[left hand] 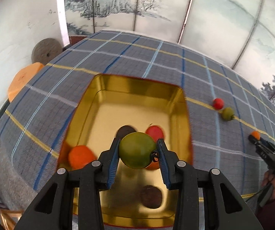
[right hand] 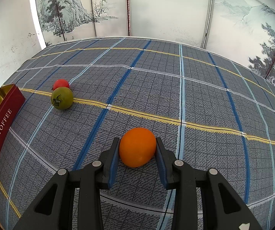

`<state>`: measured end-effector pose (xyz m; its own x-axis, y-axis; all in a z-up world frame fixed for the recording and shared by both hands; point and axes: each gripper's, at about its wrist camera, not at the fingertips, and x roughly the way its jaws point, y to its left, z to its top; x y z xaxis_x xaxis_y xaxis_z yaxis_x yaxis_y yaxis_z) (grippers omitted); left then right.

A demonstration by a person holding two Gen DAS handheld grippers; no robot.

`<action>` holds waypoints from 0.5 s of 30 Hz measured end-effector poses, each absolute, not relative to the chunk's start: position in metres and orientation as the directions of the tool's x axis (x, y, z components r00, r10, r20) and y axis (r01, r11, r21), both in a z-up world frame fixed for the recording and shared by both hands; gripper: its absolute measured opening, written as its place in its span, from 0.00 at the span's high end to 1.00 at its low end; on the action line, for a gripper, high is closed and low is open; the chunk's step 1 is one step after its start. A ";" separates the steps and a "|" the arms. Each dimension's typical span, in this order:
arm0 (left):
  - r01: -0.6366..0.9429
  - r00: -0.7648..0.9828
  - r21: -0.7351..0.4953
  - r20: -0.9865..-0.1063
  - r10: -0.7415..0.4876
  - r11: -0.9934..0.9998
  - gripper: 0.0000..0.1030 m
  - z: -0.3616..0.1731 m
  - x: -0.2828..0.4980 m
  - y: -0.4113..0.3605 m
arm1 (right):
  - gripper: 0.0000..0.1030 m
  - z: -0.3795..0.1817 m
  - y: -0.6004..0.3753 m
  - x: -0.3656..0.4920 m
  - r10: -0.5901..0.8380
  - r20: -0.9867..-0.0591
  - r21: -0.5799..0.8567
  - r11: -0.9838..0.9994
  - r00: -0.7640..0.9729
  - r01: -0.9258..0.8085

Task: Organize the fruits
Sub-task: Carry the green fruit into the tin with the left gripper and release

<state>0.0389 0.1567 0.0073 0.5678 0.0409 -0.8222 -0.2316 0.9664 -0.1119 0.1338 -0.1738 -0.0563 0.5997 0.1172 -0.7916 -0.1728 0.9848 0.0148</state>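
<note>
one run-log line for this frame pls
left gripper: holds green tomato over gold tin | right gripper: grips orange tomato on tablecloth

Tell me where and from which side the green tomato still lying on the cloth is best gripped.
Grip the green tomato across its round middle, coming from above. Its stem faces the right-wrist camera, and the red tomato sits right behind it, so pads probably fit best on its left and right flanks.

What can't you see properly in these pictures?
- Left wrist view: the red fruit and dark fruit in the gold tin are blurred and half hidden by the held green tomato.
- Left wrist view: the tin's near edge is hidden behind the left gripper.
- Right wrist view: the tin is cut off by the picture's left edge, so its contents barely show.
</note>
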 end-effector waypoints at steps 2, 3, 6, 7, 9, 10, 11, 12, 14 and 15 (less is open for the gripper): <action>-0.242 0.557 -0.101 -0.829 0.053 0.965 0.62 0.003 0.036 0.163 | 0.67 -0.056 -0.174 0.134 0.117 -0.792 0.014 0.985 0.600 -0.173; -0.249 0.552 -0.097 -0.832 0.059 0.964 0.62 0.001 0.035 0.165 | 0.67 -0.056 -0.174 0.134 0.117 -0.792 0.015 0.985 0.600 -0.173; -0.259 0.536 -0.097 -0.842 0.059 0.961 0.62 -0.006 0.031 0.170 | 0.67 -0.056 -0.174 0.134 0.116 -0.792 0.014 0.985 0.600 -0.173; -0.259 0.531 -0.097 -0.846 0.058 0.961 0.62 -0.008 0.030 0.171 | 0.67 -0.056 -0.174 0.134 0.116 -0.792 0.014 0.985 0.600 -0.173; -0.253 0.520 -0.093 -0.852 0.055 0.963 0.62 -0.012 0.029 0.171 | 0.67 -0.056 -0.173 0.134 0.116 -0.792 0.014 0.985 0.600 -0.172; -0.236 0.517 -0.094 -0.855 0.043 0.967 0.62 -0.014 0.028 0.170 | 0.67 -0.056 -0.173 0.134 0.115 -0.792 0.013 0.985 0.600 -0.172; -0.228 0.515 -0.091 -0.856 0.040 0.969 0.62 -0.015 0.029 0.168 | 0.67 -0.056 -0.173 0.134 0.114 -0.792 0.012 0.985 0.600 -0.172; -0.224 0.515 -0.086 -0.856 0.043 0.971 0.62 -0.017 0.029 0.166 | 0.67 -0.056 -0.173 0.134 0.115 -0.792 0.013 0.985 0.600 -0.172; -0.211 0.511 -0.084 -0.859 0.037 0.974 0.62 -0.021 0.032 0.164 | 0.67 -0.056 -0.173 0.134 0.115 -0.792 0.012 0.985 0.600 -0.172; -0.211 0.506 -0.085 -0.862 0.035 0.974 0.62 -0.023 0.034 0.163 | 0.67 -0.056 -0.173 0.134 0.115 -0.792 0.012 0.985 0.600 -0.172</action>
<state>0.0336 0.1627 -0.0228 0.5065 0.0346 -0.8616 -0.2113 0.9737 -0.0851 0.1337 -0.1729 -0.0562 0.6001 0.1145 -0.7917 -0.1722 0.9850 0.0120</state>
